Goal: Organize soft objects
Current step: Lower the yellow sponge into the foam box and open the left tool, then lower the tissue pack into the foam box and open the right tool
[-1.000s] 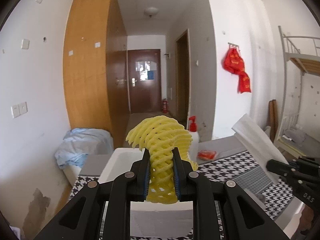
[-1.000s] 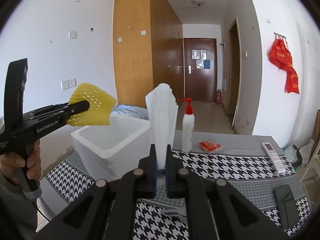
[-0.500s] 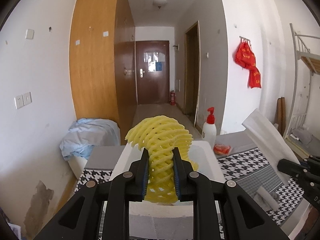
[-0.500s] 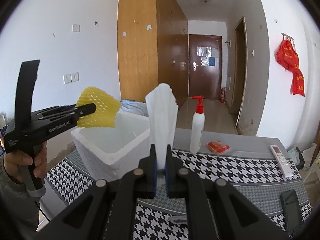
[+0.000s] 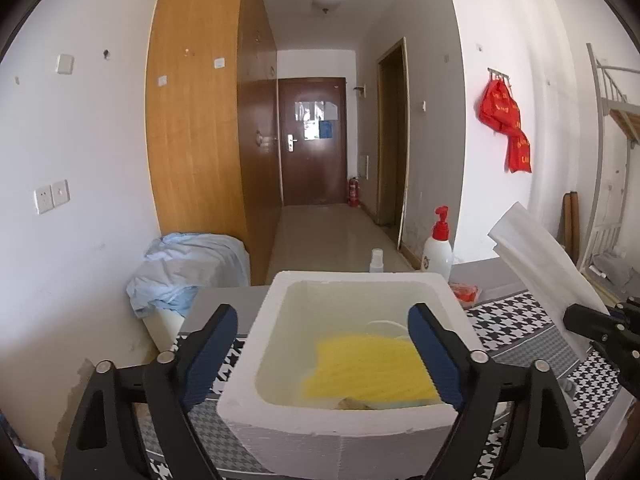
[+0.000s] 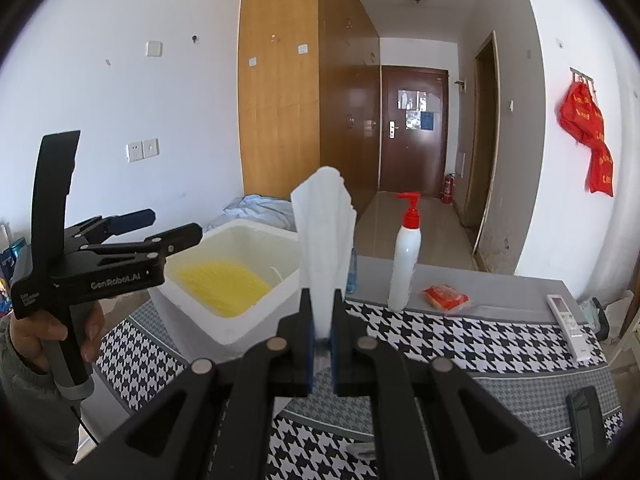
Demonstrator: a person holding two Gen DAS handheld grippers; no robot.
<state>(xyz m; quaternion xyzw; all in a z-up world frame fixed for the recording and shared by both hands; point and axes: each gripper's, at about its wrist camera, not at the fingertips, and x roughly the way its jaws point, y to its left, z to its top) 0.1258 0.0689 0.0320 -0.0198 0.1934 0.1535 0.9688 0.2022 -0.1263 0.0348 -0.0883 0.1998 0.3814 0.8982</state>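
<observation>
A yellow foam net (image 5: 368, 368) lies inside the white foam box (image 5: 344, 428); it also shows in the right wrist view (image 6: 222, 286) inside the box (image 6: 240, 320). My left gripper (image 5: 322, 340) is open and empty, held above the box's near side; it shows in the right wrist view (image 6: 172, 226) at the left. My right gripper (image 6: 321, 300) is shut on a white foam sheet (image 6: 326, 236) that stands upright, to the right of the box. The sheet also shows in the left wrist view (image 5: 540, 268).
A white pump bottle with a red top (image 6: 406, 256), a small orange packet (image 6: 446, 296), a white remote (image 6: 568, 326) and a dark phone (image 6: 588, 420) lie on the houndstooth tablecloth (image 6: 480, 340). A bundle of blue cloth (image 5: 188, 268) lies behind the box.
My left gripper opened and the yellow foam net dropped from it into the white foam box. My right gripper kept hold of the white sheet.
</observation>
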